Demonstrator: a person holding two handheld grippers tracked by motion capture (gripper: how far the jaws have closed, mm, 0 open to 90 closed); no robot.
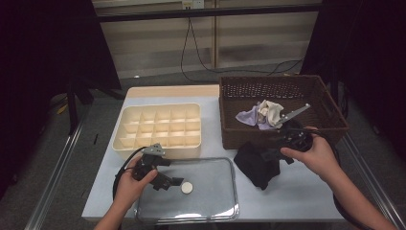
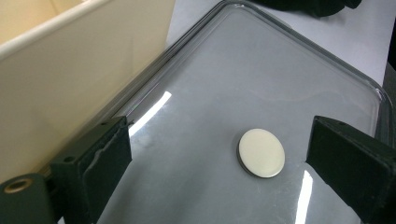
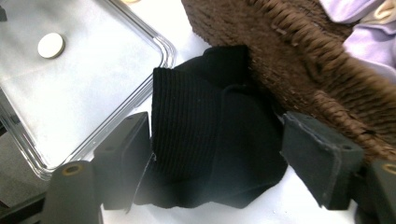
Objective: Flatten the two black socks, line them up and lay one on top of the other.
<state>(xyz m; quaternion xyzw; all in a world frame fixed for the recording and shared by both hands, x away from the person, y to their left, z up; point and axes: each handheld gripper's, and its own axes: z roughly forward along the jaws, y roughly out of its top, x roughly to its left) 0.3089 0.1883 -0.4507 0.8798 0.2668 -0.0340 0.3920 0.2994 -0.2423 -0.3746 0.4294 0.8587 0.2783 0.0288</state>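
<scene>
Dim room, overhead glare streaks, dark edges.

Black cloth [image 3: 210, 140] partly under basket [image 3: 299, 70].

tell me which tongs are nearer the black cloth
Right. The right tongs straddle the black cloth, jaws open; the left tongs hover over the clear lid, apart from it.

Premises: a lab-type recording bay. Evidence: dark curtains [image 1: 43, 43] on both sides, cables [image 1: 191, 48] trailing down the back wall, metal floor rails [image 1: 57, 163] flanking a lone table [image 1: 297, 196].
</scene>
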